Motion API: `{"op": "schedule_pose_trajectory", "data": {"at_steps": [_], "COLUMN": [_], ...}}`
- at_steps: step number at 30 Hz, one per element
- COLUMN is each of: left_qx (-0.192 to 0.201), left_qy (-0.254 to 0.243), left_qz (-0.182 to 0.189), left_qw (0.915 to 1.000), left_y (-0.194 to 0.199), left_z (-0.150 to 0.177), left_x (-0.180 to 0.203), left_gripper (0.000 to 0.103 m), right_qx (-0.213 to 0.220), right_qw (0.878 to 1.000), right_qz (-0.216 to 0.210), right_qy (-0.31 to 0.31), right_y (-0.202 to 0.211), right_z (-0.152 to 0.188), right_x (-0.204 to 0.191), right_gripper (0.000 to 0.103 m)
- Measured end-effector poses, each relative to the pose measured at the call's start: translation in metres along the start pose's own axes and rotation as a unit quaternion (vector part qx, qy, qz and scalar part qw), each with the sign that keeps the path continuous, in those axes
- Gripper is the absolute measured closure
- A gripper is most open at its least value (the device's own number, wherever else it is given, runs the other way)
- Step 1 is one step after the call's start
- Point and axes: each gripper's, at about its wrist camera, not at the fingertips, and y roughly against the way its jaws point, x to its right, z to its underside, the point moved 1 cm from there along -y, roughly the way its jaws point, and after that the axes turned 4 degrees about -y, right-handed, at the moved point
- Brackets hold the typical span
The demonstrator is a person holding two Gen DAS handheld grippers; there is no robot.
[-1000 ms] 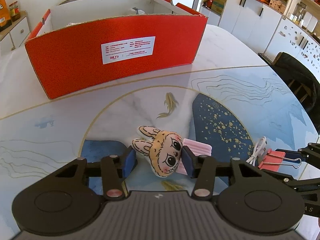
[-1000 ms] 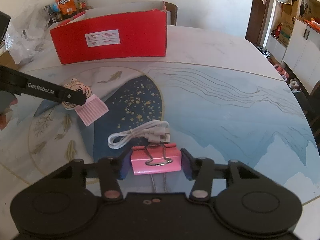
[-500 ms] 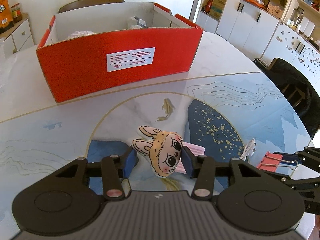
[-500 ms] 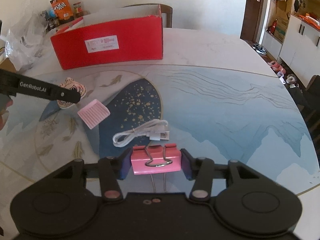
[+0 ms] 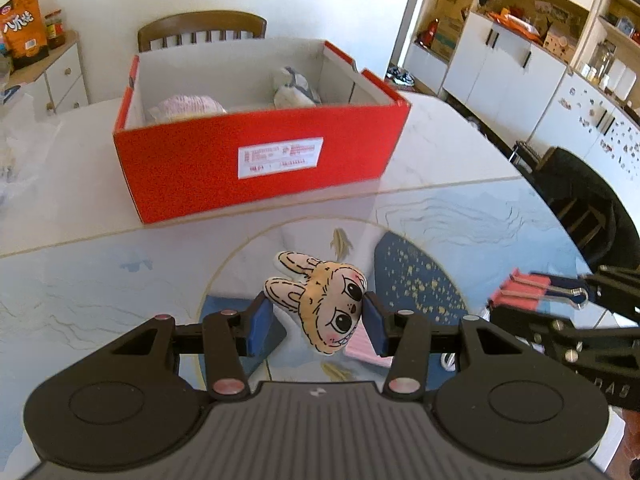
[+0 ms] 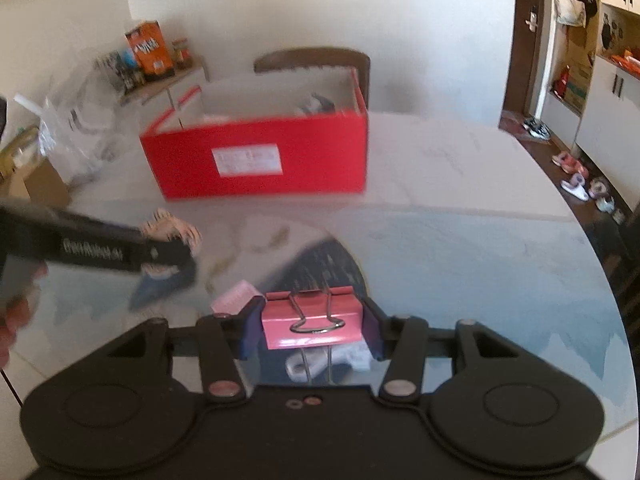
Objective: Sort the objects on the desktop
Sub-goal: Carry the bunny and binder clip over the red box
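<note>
Both held things have been raised off the patterned table [image 5: 460, 216]; the tan plush rabbit-eared head [image 5: 320, 300], ears pointing up-left toward the open red cardboard box [image 5: 256, 160], is clamped by the left gripper [image 5: 316, 320]; the pink metal binder clip [image 6: 312, 316], long axis crosswise, is pinched by the right gripper [image 6: 310, 326].

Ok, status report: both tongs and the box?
Left tongs shut on bunny plush. Right tongs shut on pink binder clip. Red box open, path unobstructed.

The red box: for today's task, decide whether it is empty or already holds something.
Not empty: the red box is open-topped, with a pinkish bundle and a grey-white item inside.
</note>
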Motion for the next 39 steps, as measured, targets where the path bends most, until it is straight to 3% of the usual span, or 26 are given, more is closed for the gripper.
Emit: {"op": "schedule_pose_trajectory", "data": {"at_steps": [19,39], "left_qx": [0.071,0.057], "left_qy": [0.008,-0.008], "left_qz": [-0.014,-0.054], "left_qw": [0.9973,0.9969], "left_y": [0.025,-0.038], "left_z": [-0.080,-0.159], "left_x": [-0.027,-0.072], "left_gripper": [0.055,0.055], "right_qx": [0.091,0.053], "right_qw": [0.994,0.998], "right_qz": [-0.034,-0.022], "right_qy": [0.045,0.036], "right_y": [-0.012,-0.108], "right_z": [-0.128,-0.188], "right_x": [-0.031,-0.022], "right_gripper": [0.053,0.053]}}
